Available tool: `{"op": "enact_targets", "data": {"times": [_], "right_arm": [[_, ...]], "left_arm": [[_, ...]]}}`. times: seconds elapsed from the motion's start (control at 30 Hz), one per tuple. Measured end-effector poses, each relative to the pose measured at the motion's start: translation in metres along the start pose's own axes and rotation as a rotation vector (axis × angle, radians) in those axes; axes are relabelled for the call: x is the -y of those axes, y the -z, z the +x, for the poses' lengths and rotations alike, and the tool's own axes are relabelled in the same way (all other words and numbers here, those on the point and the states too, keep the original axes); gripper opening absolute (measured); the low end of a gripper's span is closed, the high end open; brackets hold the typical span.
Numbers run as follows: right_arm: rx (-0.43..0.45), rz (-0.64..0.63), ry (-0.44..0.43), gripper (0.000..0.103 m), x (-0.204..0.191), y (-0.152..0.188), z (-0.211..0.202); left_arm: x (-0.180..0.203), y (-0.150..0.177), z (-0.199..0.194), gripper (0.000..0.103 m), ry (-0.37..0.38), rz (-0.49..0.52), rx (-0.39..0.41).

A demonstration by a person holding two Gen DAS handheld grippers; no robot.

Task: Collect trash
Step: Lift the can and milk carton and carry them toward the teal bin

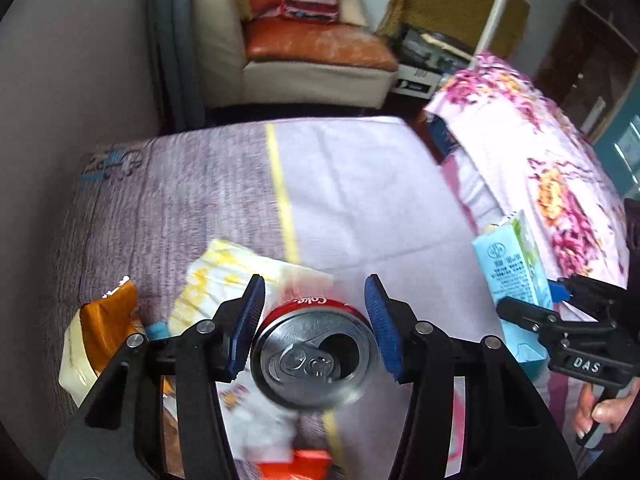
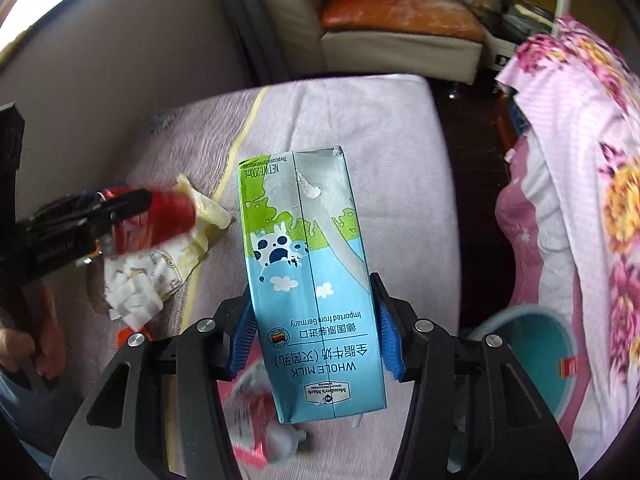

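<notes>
My left gripper point(image 1: 314, 320) is shut on a red Coke can point(image 1: 316, 354), opened top facing the camera, held above the bed. From the right wrist view the can point(image 2: 168, 216) shows at the left in that gripper. My right gripper point(image 2: 314, 332) is shut on a blue and green milk carton point(image 2: 308, 280), held upside down over the bed; the carton also shows in the left wrist view point(image 1: 516, 280). Below the can lie a white and yellow crumpled wrapper point(image 1: 224, 280), an orange packet point(image 1: 104, 332) and a red wrapper point(image 1: 300, 464).
The bed has a lilac sheet point(image 1: 360, 184) with a yellow stripe. A floral quilt point(image 1: 552, 168) lies on the right. A teal bin point(image 2: 536, 364) stands at the lower right by the bed. A sofa point(image 1: 312, 56) stands behind. A pink wrapper point(image 2: 252, 420) lies under the carton.
</notes>
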State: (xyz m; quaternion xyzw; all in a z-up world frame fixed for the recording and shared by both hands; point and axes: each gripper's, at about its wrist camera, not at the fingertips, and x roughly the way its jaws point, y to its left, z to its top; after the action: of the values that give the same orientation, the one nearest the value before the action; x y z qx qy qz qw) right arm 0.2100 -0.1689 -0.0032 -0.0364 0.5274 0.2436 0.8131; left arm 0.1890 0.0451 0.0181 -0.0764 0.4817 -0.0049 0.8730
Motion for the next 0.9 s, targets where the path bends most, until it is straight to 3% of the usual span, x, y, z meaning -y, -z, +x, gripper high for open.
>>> {"op": "enact_targets", "data": {"times": [0.33,0.47,0.53,0.7,0.87,0.9], "right_arm": [[0.009,0.07,-0.027,0.049,0.011,0.036,-0.014],[0.003,0.081,-0.04,0.049,0.01,0.042,-0.013],[0.004,0.083,-0.044,0.049,0.008,0.044,-0.012],[0.002,0.083,-0.046,0.049,0.004,0.051,-0.013],[0.001,0.082,-0.038,0.05,0.003,0.055,-0.016],[0.003,0.086,-0.035,0.05,0.004,0.056,-0.018]], "left_arm": [[0.01,0.032,0.018,0.053,0.004,0.006,-0.082],[0.005,0.051,0.02,0.056,-0.008,0.011,-0.113],[0.001,0.062,0.022,0.065,-0.012,0.005,-0.146],[0.001,0.084,0.032,0.067,-0.032,0.032,-0.216],[-0.004,0.092,0.038,0.065,-0.049,0.039,-0.255],[-0.003,0.092,0.036,0.054,-0.049,0.05,-0.246]]}}
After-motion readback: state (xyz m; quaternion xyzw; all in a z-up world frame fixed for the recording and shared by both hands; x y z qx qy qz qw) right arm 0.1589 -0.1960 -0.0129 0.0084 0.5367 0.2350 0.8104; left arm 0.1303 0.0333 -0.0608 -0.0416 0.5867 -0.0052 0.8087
